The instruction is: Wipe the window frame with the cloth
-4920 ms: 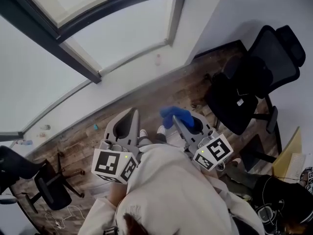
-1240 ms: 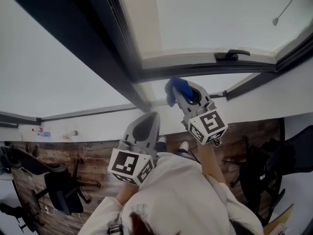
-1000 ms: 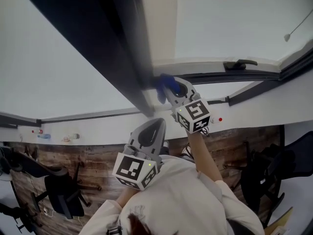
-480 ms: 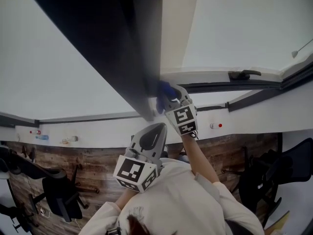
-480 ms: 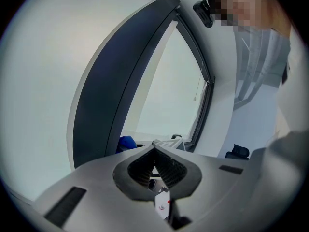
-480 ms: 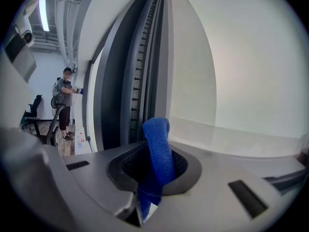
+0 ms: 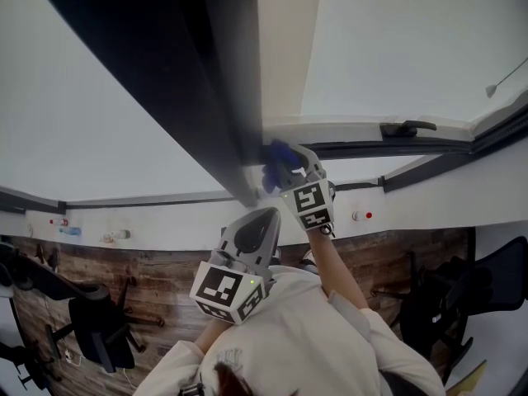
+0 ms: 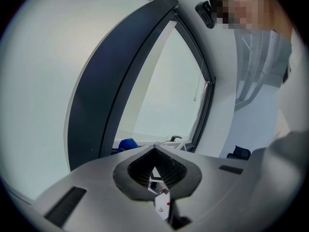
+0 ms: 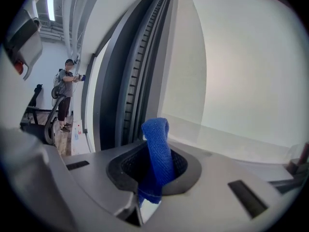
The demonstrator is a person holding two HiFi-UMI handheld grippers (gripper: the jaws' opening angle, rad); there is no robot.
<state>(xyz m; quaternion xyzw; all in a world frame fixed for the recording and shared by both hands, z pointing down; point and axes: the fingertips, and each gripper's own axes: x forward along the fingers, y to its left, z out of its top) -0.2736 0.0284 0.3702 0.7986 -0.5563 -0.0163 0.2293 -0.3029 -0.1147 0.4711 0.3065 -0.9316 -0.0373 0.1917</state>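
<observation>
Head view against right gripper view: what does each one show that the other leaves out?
Only the head view shows the left hand-held gripper, the person's forearm and the marker cube on the right hand-held gripper. Only the right gripper view shows another person standing far off at the left, and the ribbed track running along the dark window frame. Both show the blue cloth pinched in the right hand-held gripper, held up at that frame.
</observation>
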